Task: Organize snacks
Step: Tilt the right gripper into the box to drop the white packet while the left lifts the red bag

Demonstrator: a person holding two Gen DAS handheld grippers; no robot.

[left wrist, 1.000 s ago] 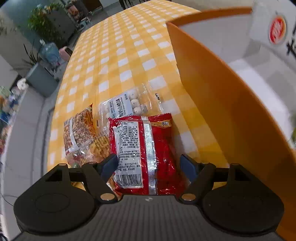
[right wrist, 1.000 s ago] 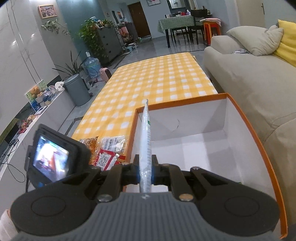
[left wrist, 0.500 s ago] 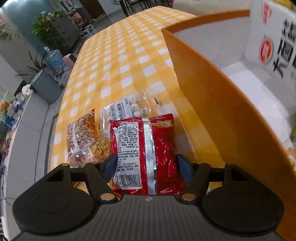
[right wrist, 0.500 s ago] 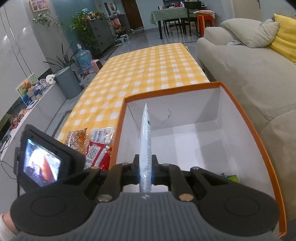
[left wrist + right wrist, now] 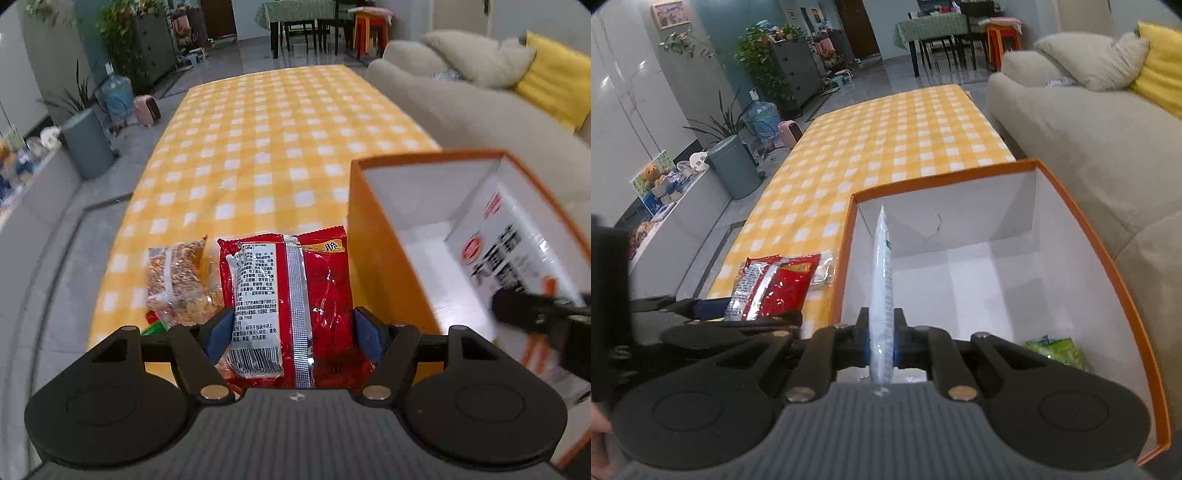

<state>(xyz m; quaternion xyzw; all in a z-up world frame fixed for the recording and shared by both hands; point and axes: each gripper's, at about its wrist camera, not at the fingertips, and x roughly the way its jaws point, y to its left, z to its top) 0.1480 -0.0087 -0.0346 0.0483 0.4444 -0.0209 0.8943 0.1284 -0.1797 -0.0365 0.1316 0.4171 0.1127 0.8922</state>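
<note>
My left gripper (image 5: 293, 330) is shut on a red snack packet (image 5: 291, 295) and holds it lifted above the yellow checked table (image 5: 266, 155), left of the orange box (image 5: 373, 229). It also shows in the right wrist view (image 5: 775, 288). My right gripper (image 5: 881, 350) is shut on a white snack bag (image 5: 881, 280), seen edge-on, over the box's white inside (image 5: 979, 288). The white bag shows in the left wrist view (image 5: 509, 251). A green packet (image 5: 1058, 350) lies in the box.
A clear packet of brown snacks (image 5: 177, 288) lies on the table left of the red one. A clear bag (image 5: 823, 269) lies by the box's left wall. A grey sofa (image 5: 1089, 140) runs along the right side. A grey bin (image 5: 733, 170) stands on the floor at left.
My left gripper has lifted the red packet off the table and tilted up toward the room. My right gripper has moved further over the box with the white bag.
</note>
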